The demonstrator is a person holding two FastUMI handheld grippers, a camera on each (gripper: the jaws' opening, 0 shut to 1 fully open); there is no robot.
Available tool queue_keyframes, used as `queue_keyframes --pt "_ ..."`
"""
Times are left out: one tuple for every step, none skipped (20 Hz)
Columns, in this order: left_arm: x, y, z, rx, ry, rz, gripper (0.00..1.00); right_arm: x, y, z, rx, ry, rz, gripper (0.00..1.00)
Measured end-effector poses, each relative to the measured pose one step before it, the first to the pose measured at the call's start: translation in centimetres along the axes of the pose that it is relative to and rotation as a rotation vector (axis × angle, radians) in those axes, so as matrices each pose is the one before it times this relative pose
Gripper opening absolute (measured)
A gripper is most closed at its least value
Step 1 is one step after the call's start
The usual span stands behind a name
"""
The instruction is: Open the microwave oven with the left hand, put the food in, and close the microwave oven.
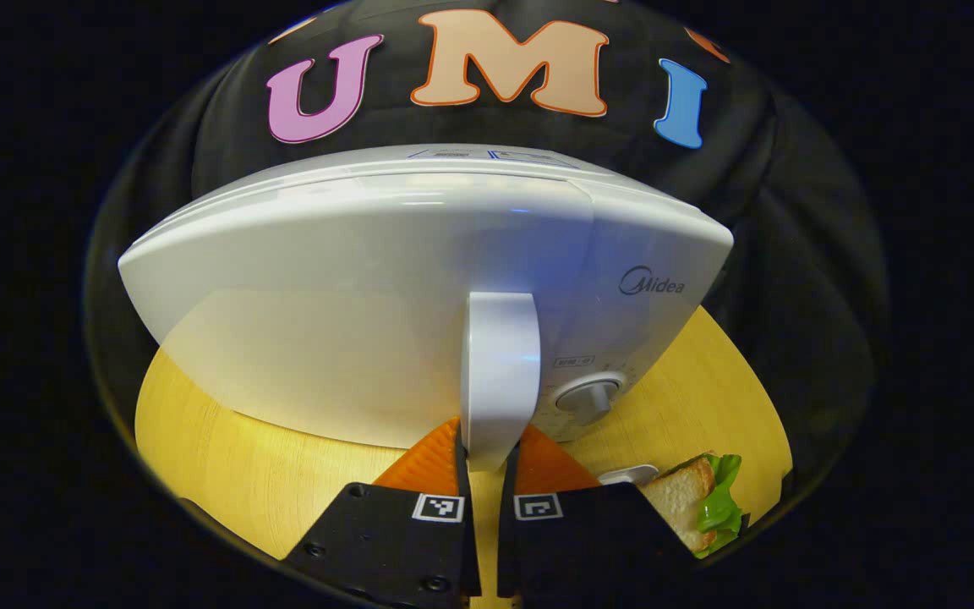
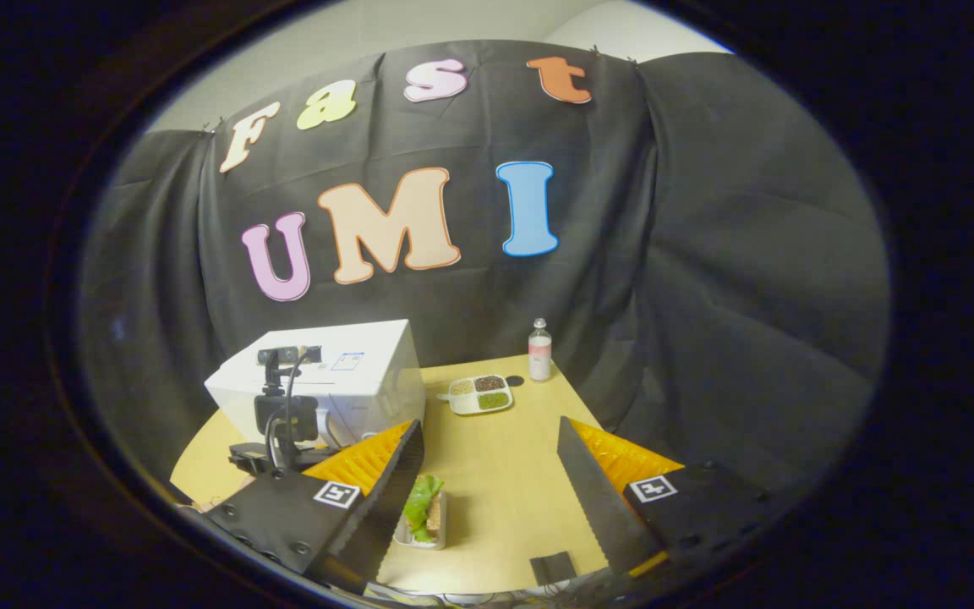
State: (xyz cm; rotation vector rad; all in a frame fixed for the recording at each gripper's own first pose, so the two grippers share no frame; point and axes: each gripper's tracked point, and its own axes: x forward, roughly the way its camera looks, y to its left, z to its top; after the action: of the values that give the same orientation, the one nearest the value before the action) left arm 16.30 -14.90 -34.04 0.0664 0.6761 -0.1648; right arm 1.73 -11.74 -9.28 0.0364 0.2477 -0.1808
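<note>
The left gripper (image 1: pixel 487 461) pinches the rigid vertical door handle (image 1: pixel 500 381) of the closed microwave (image 1: pixel 352 296) on the table (image 2: pixel 504 474), while the right gripper (image 2: pixel 487 482) hangs wide open above the soft, crushable sandwich (image 2: pixel 424 507), likely best lifted by its tray.

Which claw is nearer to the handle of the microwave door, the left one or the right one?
Left. The left claw has its fingers on either side of the microwave handle. The right claw hangs open over the table, to the side of the microwave, above the sandwich.
</note>
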Motion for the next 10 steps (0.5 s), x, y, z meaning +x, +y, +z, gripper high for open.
queue_keyframes --pt "-0.056 -0.026 -0.027 0.00293 0.00226 -0.0029 0.07 -0.056 0.141 -0.17 -0.0018 0.00544 -0.00123 0.99" --pt "-0.03 0.015 0.007 -0.00303 -0.00151 -0.00303 0.07 0.012 0.061 -0.27 -0.00209 0.00536 -0.00258 0.99" --pt "-0.053 -0.006 0.006 -0.00365 -0.00116 -0.00263 0.07 0.022 0.101 -0.248 -0.00061 0.00636 -0.00019 0.99" --pt "-0.589 0.034 -0.725 -0.00292 0.02715 0.00151 0.07 0.075 0.29 -0.286 0.00083 0.00823 0.00061 0.99" --pt "-1.271 0.073 -1.146 -0.0049 0.01574 -0.00174 0.07 0.149 0.268 -0.277 0.00131 0.01074 0.00121 0.99" --pt "-0.9 0.168 -0.459 0.02641 -0.03176 -0.01883 0.07 0.082 0.291 -0.23 0.00414 0.00724 0.00296 0.99" --pt "-1.158 0.249 -0.862 0.02494 -0.01426 -0.01927 0.07 0.144 0.372 -0.081 0.00763 0.00643 0.00661 0.92" --pt "-1.29 0.28 -1.158 0.00279 0.00856 -0.0067 0.06 0.113 0.591 -0.165 0.00896 0.00737 0.01137 0.92" --pt "-1.012 0.253 -0.609 -0.00573 -0.00136 -0.00022 0.07 0.061 0.576 -0.099 0.00445 0.00481 0.01336 0.92" --pt "-0.806 0.276 -0.707 0.00052 0.00537 0.00231 0.07 0.191 0.493 -0.101 -0.00469 0.0007 0.00883 0.92"
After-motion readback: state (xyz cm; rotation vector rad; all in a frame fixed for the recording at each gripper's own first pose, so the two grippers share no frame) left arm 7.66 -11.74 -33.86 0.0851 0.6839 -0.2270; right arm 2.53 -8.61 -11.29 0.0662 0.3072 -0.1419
